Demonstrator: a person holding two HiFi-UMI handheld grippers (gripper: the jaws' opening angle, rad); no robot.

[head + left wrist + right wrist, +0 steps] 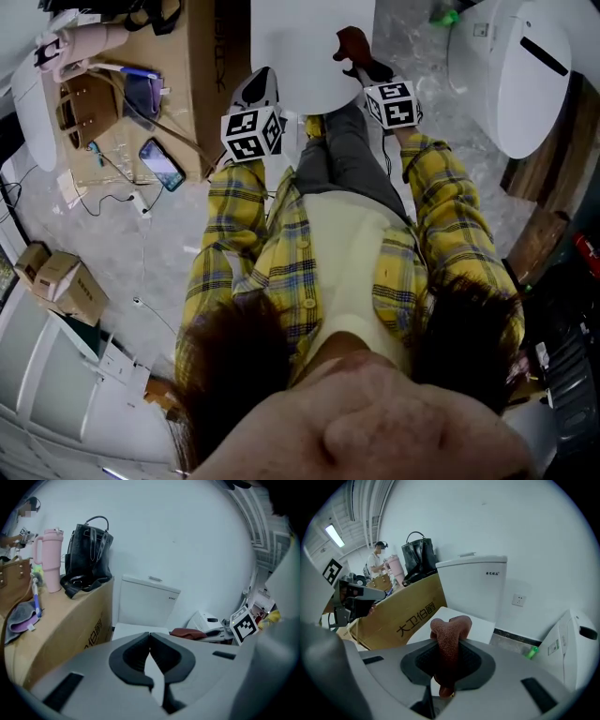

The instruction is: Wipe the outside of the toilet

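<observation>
The white toilet (472,588) is the biggest thing here. It is smooth and shiny, with a boxy tank and a flat lid (309,47) that is down. Just left of the toilet stands a big brown cardboard box (404,616) with black print on its side. On top of the box sit a black leather bag (87,555) with a loop handle and a tall pink cup (51,559). Well to the right of the toilet is a second toilet (516,70), also white and round. Between the two toilets a small green bottle (531,652) lies on the grey stone floor (412,47).

The right claw (449,648) is closed tight on a brown cloth (452,627). The cloth looks rough and fuzzy. Its top folds over and sticks out past the dark ribbed pads. It is held at the right edge of the toilet lid. I cannot tell if it touches the lid.

The left claw (150,641) is closed too. Its dark pads meet at the tips and nothing is between them. It is at the front left corner of the toilet lid.

Both claws are grey plastic.
</observation>
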